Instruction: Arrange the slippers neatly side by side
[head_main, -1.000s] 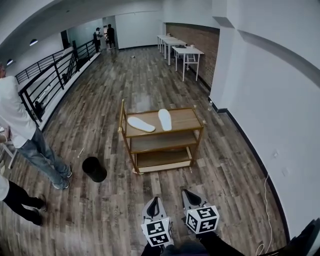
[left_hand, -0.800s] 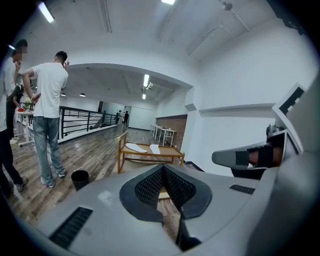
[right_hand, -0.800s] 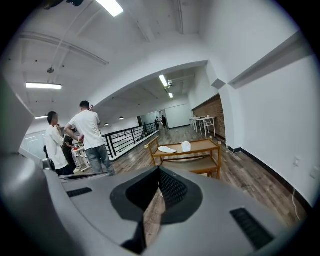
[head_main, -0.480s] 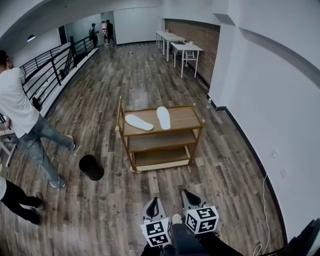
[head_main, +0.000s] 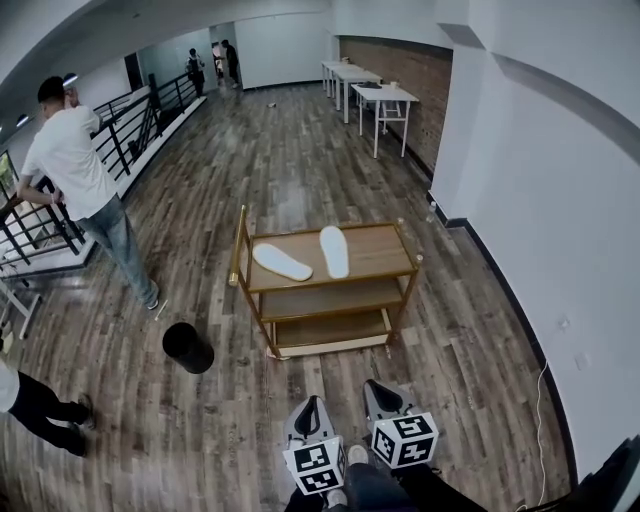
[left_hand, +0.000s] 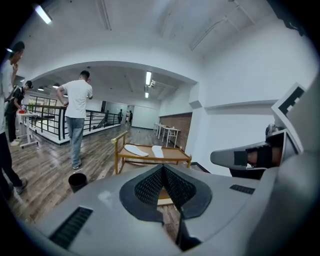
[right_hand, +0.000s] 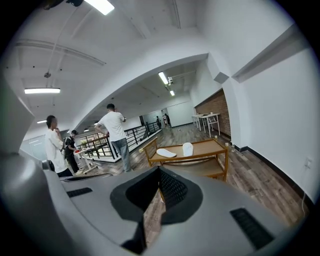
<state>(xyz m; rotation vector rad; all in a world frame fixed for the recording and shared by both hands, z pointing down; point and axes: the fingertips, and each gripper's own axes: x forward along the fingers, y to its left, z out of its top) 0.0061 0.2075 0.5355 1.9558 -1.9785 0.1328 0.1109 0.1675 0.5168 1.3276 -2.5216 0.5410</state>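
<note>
Two white slippers lie on the top shelf of a wooden cart (head_main: 372, 254) a few steps ahead. The left slipper (head_main: 282, 262) lies slanted, and the right slipper (head_main: 334, 251) lies nearly straight, a gap apart from it. Both grippers hang low at the bottom of the head view, well short of the cart. My left gripper (head_main: 308, 415) is shut and empty, and so is my right gripper (head_main: 383, 398). In the left gripper view the pads (left_hand: 163, 166) meet, with the slippers (left_hand: 134, 149) beyond them. The right gripper view shows closed tips (right_hand: 159, 168) and the slippers (right_hand: 166, 153) far off.
A black bin (head_main: 188, 347) stands on the wooden floor left of the cart. A person in a white shirt (head_main: 75, 160) walks by the black railing (head_main: 135, 125). Another person's legs (head_main: 45, 408) show at lower left. White tables (head_main: 375, 95) line the far wall.
The cart has drawn a little nearer and lower in the head view. The person in the white shirt has walked away toward the railing. Both grippers keep their spots in the picture.
</note>
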